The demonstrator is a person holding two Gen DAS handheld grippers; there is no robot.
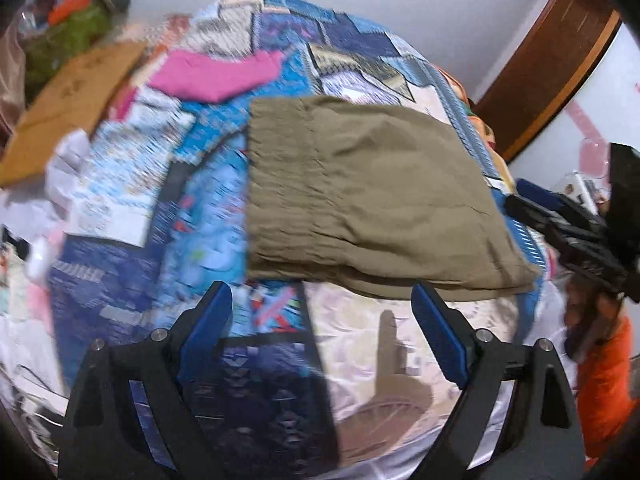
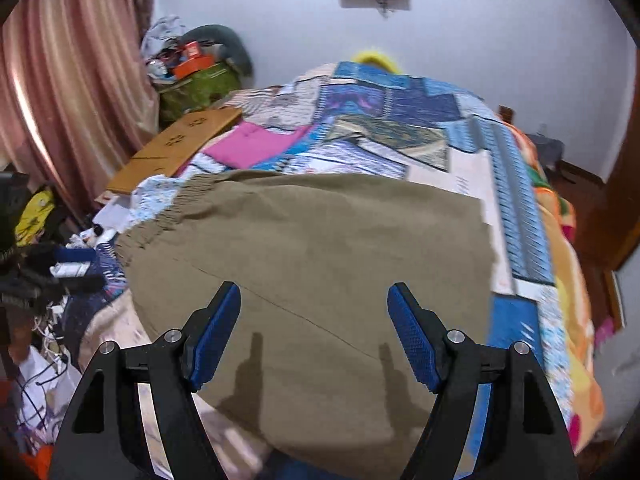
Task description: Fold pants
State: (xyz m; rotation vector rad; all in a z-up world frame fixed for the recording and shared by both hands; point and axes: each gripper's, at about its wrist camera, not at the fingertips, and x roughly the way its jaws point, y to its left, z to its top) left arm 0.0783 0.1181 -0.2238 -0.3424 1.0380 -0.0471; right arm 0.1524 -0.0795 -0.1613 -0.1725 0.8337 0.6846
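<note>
The olive-brown pants [image 1: 360,196] lie folded into a rough rectangle on the patchwork bedspread [image 1: 200,184]. They also fill the middle of the right wrist view [image 2: 312,260], elastic waistband at the left. My left gripper [image 1: 320,304] is open and empty, hovering just short of the pants' near edge. My right gripper [image 2: 314,304] is open and empty above the pants, its finger shadows falling on the cloth. The right gripper also shows at the right edge of the left wrist view [image 1: 568,224].
A pink garment [image 1: 216,76] lies farther up the bed, beside a brown cardboard piece [image 1: 68,108]. A cluttered heap with a green bag [image 2: 196,88] stands by the pink curtain [image 2: 60,100]. A wooden door frame [image 1: 556,64] is at the right.
</note>
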